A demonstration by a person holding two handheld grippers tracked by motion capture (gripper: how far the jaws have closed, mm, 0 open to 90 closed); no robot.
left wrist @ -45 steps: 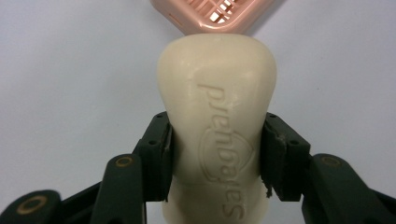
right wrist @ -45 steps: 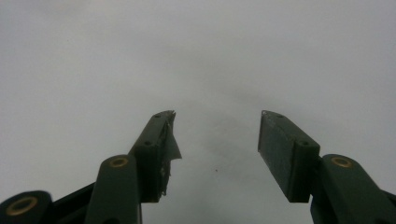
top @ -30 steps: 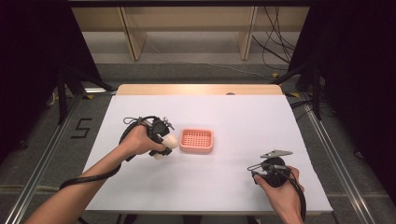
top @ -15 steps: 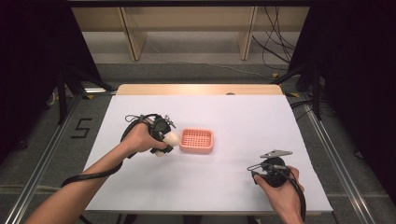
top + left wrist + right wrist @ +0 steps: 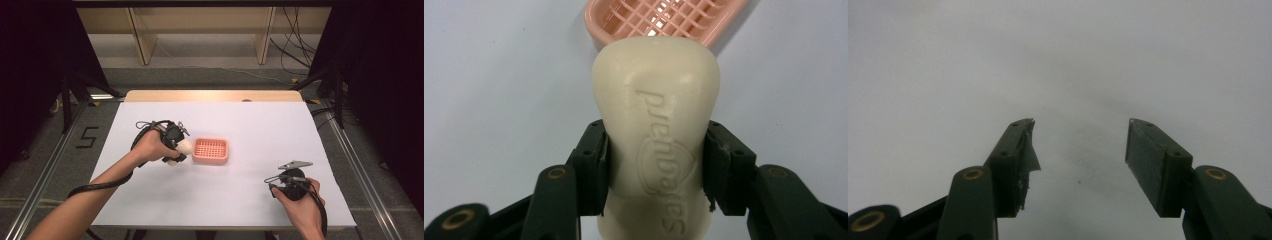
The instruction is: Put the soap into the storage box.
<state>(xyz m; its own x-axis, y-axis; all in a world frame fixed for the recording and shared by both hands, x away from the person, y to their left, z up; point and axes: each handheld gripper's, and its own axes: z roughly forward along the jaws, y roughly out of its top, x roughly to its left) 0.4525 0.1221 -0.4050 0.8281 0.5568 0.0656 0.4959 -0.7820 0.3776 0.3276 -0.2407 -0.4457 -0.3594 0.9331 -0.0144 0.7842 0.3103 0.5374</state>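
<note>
Soap (image 5: 656, 130) sits tight between the two black jaws of the left claw (image 5: 656, 165). The jaws press on both sides of the bar, so the claw has a firm hold on it. The soap is pale cream, with letters pressed into its face. In the high view the left claw (image 5: 176, 145) holds the soap (image 5: 184, 146) just beside the left end of a pink dish (image 5: 211, 150), near the middle of the white tabletop (image 5: 260, 125). In the left gripper view the pink dish (image 5: 664, 20) lies right behind the soap, and its floor is a grid.

The right claw (image 5: 1080, 165) is open wide, with nothing between its jaws. It (image 5: 289, 181) rests well apart from the dish, near the front right of the tabletop.
</note>
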